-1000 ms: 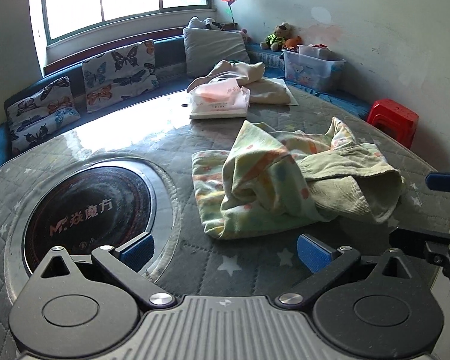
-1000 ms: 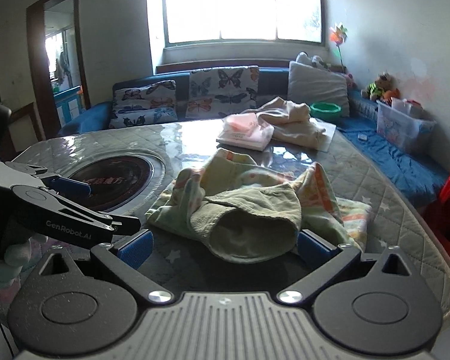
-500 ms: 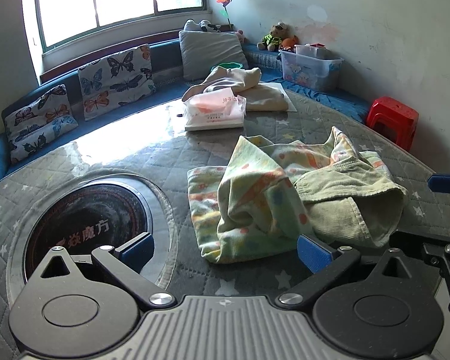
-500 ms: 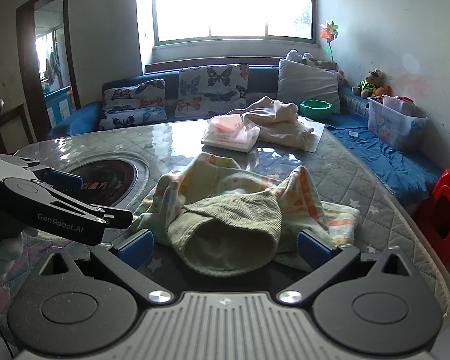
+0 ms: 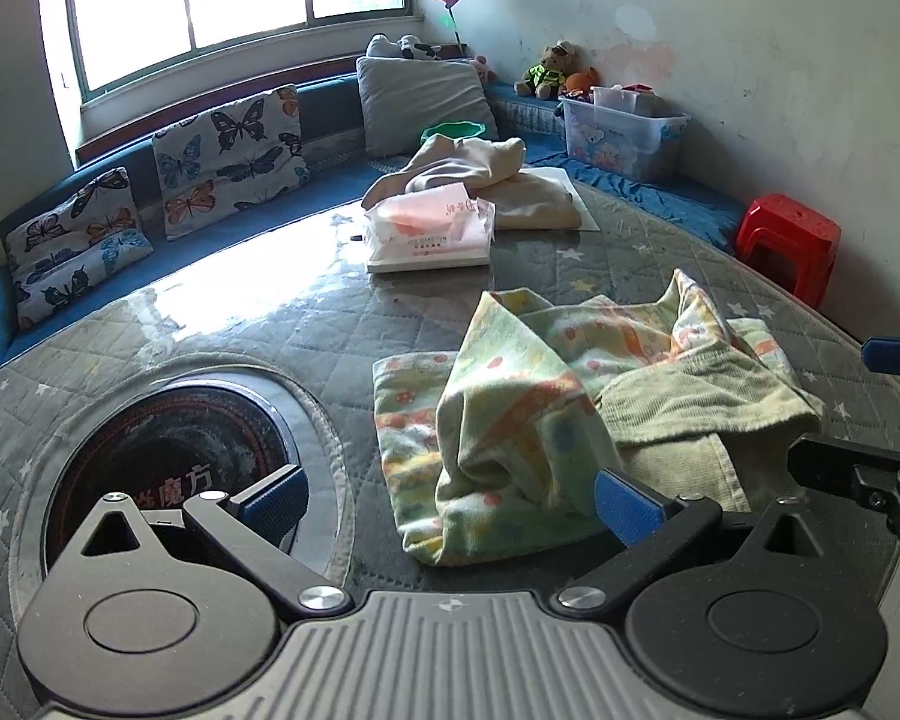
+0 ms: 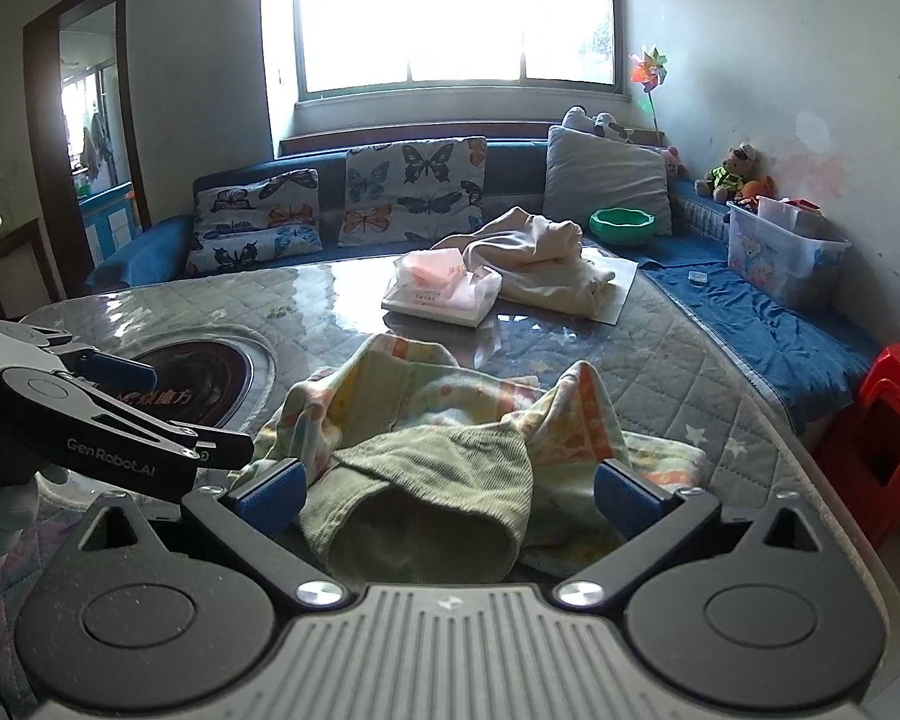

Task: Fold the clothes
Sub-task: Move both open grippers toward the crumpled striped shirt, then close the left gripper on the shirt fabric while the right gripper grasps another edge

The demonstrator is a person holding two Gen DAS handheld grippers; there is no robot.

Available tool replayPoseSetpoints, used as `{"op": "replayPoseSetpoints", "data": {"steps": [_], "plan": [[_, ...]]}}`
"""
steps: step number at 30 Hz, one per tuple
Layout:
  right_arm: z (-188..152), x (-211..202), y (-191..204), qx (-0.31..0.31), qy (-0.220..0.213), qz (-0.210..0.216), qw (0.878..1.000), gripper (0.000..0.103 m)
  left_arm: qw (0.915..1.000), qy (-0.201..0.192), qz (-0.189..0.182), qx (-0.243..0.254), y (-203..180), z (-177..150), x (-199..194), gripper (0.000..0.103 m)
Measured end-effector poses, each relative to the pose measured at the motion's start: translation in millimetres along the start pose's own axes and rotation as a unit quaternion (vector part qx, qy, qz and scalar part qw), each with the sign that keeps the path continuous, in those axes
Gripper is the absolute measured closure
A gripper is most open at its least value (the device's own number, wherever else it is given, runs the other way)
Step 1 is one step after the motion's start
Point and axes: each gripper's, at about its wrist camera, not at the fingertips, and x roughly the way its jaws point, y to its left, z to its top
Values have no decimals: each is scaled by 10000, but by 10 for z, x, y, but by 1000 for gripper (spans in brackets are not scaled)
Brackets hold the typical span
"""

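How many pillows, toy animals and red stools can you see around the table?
Butterfly pillows: 2, one by the window and one further left
Grey pillow: 1
Teddy bear: 1
Black-and-white plush toy, behind the grey pillow: 1
Red stool: 1
Total: 6

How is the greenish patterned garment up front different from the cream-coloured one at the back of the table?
The green patterned garment carries orange and yellow prints; the cream garment is plain. The green one lies near both sets of open jaws; the cream one lies at the far edge, behind the tissue pack, partly on a white sheet. Both are crumpled and unfolded.
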Motion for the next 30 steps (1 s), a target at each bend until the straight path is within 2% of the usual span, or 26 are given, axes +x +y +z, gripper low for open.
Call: {"op": "replayPoseSetpoints", "data": {"steps": [16, 24, 30], "plan": [[147, 311, -74, 8, 113, -18, 9999, 10, 10000, 15, 61, -46, 32, 375, 216, 0], [86, 501, -237, 210, 433, 77, 9988, 21, 9997, 209, 83, 59, -96, 554, 433, 0], [25, 578, -267, 249, 641, 181, 9975, 35, 9991, 420, 83, 18, -137, 586, 626, 3]]}}
